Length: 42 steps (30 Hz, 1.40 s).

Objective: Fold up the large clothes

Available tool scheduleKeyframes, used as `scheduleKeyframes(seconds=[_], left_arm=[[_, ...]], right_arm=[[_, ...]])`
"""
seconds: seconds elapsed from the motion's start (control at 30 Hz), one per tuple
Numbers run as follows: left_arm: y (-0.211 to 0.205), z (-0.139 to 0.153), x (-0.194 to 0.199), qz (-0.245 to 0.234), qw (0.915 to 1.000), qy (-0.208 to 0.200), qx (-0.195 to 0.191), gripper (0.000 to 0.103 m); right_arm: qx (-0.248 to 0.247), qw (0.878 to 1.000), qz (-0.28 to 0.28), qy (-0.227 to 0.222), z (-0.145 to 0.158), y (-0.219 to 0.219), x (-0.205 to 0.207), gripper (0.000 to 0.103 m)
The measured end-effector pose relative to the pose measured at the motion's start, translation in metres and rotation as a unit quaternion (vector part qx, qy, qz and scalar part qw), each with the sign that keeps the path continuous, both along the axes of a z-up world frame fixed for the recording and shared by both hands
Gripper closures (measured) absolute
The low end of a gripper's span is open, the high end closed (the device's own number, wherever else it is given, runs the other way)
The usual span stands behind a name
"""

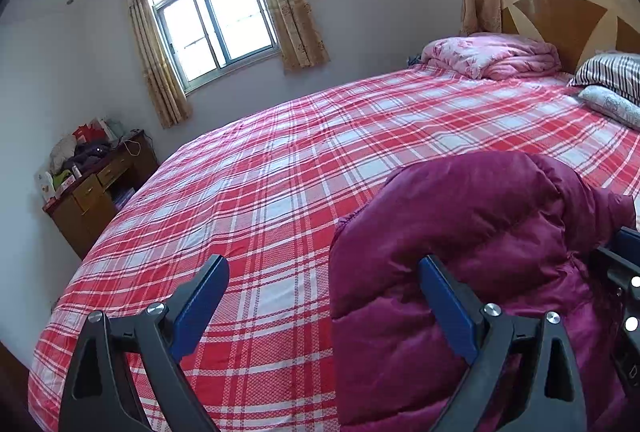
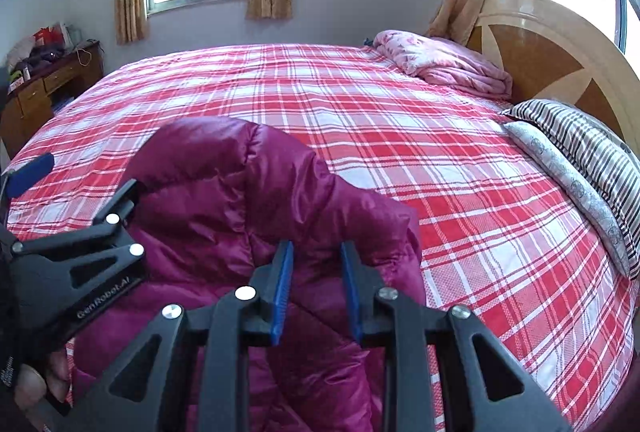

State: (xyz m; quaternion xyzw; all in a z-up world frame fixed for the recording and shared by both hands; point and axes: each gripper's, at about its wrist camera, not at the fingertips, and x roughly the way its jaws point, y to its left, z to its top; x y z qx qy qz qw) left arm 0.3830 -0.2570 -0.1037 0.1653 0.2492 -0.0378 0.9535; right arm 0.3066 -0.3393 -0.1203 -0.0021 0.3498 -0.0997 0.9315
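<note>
A magenta puffer jacket (image 1: 460, 232) lies bunched in a raised hump on the near part of the red plaid bed (image 1: 260, 192). My left gripper (image 1: 324, 260) is open wide at the jacket's left edge. One blue pad is over the sheet and the other is against the jacket. In the right wrist view the jacket (image 2: 224, 192) fills the foreground. My right gripper (image 2: 316, 252) has its blue pads close together, shut on a thick fold of the jacket. The left gripper (image 2: 80, 178) shows at the left edge, open, with a hand (image 2: 40, 384) holding it.
A folded pink quilt (image 2: 440, 60), a striped pillow (image 2: 580, 140) and a patterned pillow (image 2: 568, 184) lie by the wooden headboard (image 2: 560, 52). A cluttered wooden desk (image 1: 100, 192) stands beside the bed's far left corner under a curtained window (image 1: 212, 20).
</note>
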Motion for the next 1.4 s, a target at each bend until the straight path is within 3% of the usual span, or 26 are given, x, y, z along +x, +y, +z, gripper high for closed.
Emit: scheduleKeyframes(seconds=[0.3,0.5,0.77,1.4], left_arm=[[-0.028,-0.037,0.006,0.003,0.9986,0.004,0.053,0.006],[-0.028,-0.048,0.01,0.003,0.9989,0.002,0.048,0.005],[-0.036,-0.056,0.011,0.003,0.9975,0.0,0.07,0.005],[-0.038,-0.06,0.016,0.002,0.9973,0.01,0.073,0.005]], right_arm=[[0.024,1.0,-0.014,-0.001,-0.028,-0.017,0.007,0.075],[0.045,0.999,-0.012,0.001,-0.041,-0.023,0.012,0.075],[0.076,0.997,-0.009,0.009,-0.051,-0.031,0.016,0.075],[0.062,0.998,-0.013,0.018,-0.054,-0.026,0.018,0.075]])
